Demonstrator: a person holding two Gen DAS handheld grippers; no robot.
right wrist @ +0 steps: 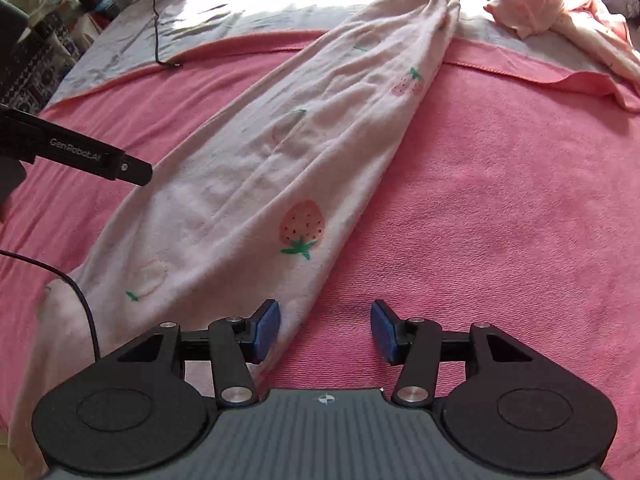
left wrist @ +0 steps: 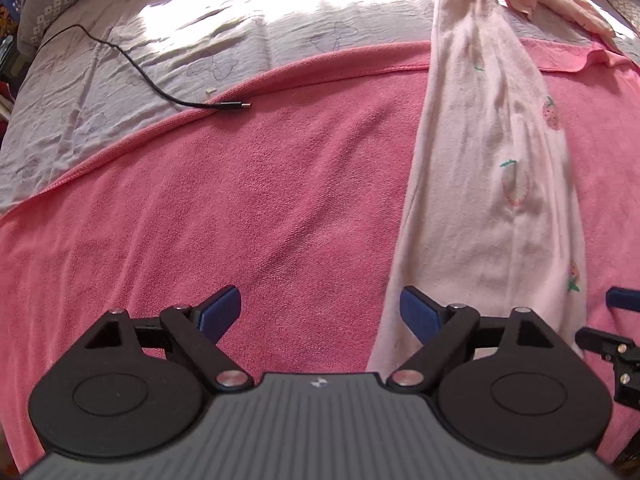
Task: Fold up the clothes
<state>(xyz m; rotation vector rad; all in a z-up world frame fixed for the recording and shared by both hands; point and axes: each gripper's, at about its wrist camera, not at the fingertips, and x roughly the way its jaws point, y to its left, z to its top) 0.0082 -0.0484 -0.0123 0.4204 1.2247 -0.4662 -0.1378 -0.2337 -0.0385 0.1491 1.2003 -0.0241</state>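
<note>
"GenRobot.AI" lettering on left claw (right wrist: 136, 172) finger.

Pale pink strawberry-print trousers (right wrist: 256, 168) on a pink towel (right wrist: 500, 200).

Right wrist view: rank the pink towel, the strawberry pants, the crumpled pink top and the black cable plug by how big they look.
Largest to smallest as they appear:
1. pink towel
2. strawberry pants
3. crumpled pink top, though it lies farther from the camera, so its true size is unsure
4. black cable plug
</note>
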